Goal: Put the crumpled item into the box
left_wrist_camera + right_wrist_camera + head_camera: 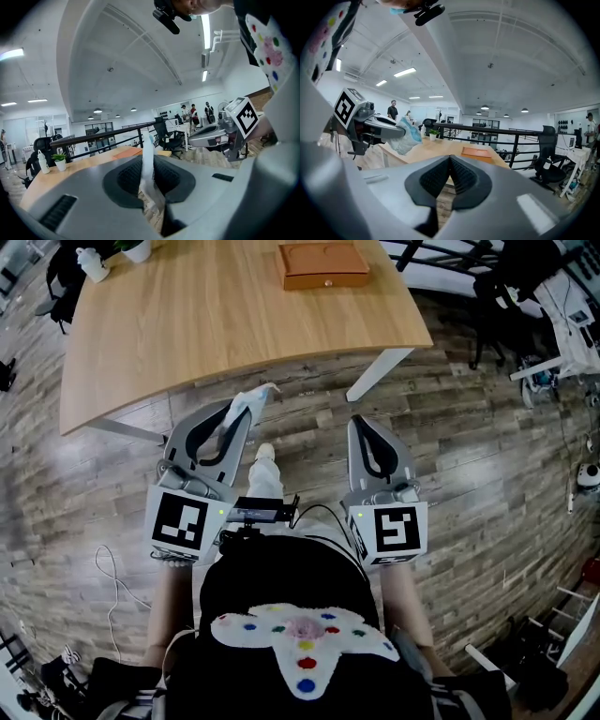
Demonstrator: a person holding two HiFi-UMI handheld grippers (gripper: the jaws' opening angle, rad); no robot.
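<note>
left gripper (240,412): clamped on 1 crumpled item (259,395) | right gripper (450,161): closed, empty | 1 box (323,265) on 1 table (216,324)

The crumpled item (255,397) is white tinged with pale blue. The left gripper (242,413) and right gripper (362,425) are grey with black pads and black-and-white square markers. The table (187,324) is light honey wood, the box (323,265) orange-brown, the floor (487,456) grey-brown planks, and the person's black top (281,577) bears a white patch (281,638) dotted red, yellow, blue and green.

Wooden table (216,324) on grey plank floor (487,474).
</note>
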